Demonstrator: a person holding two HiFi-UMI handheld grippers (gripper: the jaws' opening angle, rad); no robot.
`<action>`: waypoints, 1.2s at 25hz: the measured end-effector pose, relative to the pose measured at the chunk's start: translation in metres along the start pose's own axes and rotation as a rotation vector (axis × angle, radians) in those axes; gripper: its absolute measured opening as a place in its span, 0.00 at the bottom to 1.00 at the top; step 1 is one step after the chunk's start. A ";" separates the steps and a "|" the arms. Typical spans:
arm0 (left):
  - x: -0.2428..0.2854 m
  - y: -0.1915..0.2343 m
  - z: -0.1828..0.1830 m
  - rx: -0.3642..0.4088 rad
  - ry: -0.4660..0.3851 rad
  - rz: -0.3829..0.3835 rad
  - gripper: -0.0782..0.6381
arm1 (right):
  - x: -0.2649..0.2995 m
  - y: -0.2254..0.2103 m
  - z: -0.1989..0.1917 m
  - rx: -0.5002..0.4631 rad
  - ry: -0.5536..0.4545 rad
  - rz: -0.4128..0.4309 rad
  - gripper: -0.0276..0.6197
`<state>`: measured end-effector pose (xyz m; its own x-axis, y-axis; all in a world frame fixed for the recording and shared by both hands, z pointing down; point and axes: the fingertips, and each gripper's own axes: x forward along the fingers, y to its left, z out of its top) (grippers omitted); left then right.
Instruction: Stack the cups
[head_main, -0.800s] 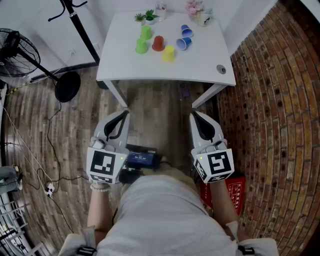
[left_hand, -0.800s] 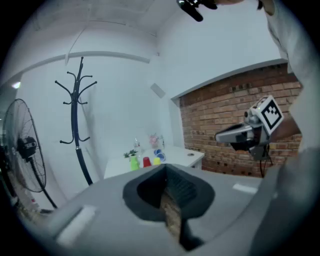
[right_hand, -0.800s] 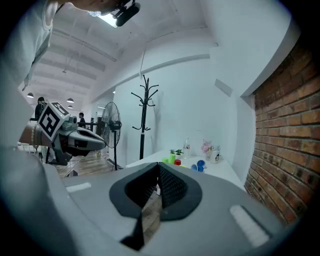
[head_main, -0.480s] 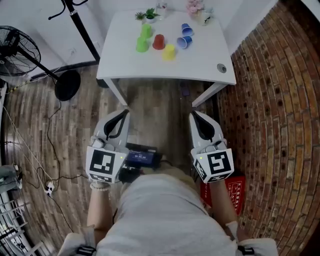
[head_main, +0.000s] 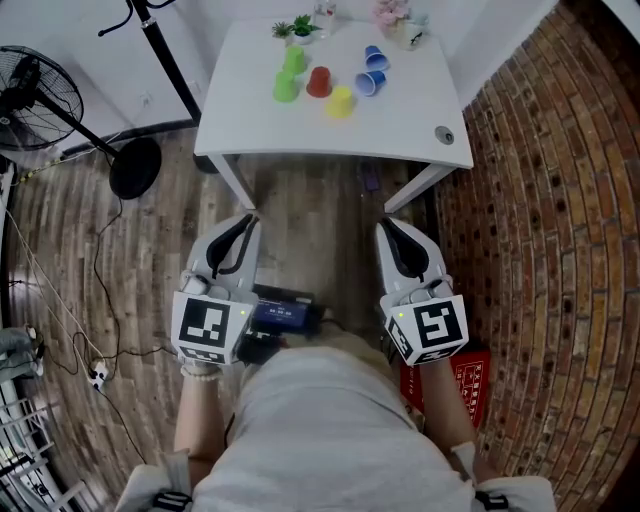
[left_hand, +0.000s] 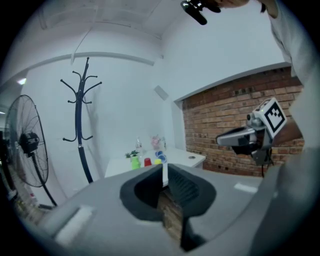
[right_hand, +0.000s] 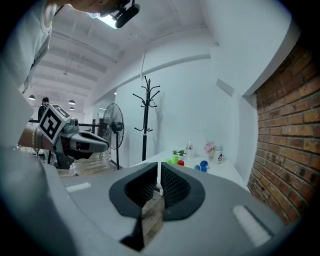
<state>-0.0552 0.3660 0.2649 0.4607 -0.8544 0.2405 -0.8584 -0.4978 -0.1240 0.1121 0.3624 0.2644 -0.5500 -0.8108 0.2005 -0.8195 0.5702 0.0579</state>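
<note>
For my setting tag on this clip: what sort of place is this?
Probably a room in an office or studio: a small white table set beside an exposed brick wall, a wood-plank floor, and a standing fan near a coat stand.

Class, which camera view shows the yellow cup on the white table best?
The head view: the yellow cup is seen from above, whole, on the white table. The left gripper view shows a far-off speck above its jaws; the right gripper view hardly shows it.
</note>
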 end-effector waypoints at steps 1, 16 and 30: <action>0.000 -0.001 0.000 0.000 0.001 -0.006 0.15 | 0.000 0.000 0.000 0.009 0.002 -0.007 0.05; -0.002 0.006 -0.001 -0.031 -0.014 -0.027 0.27 | 0.004 0.006 -0.003 0.038 0.021 -0.023 0.26; -0.009 0.018 -0.009 -0.019 -0.029 -0.063 0.27 | 0.011 0.016 -0.007 0.073 0.005 -0.072 0.26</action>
<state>-0.0769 0.3655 0.2690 0.5203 -0.8254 0.2192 -0.8313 -0.5483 -0.0914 0.0938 0.3641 0.2739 -0.4884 -0.8486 0.2033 -0.8666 0.4990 0.0010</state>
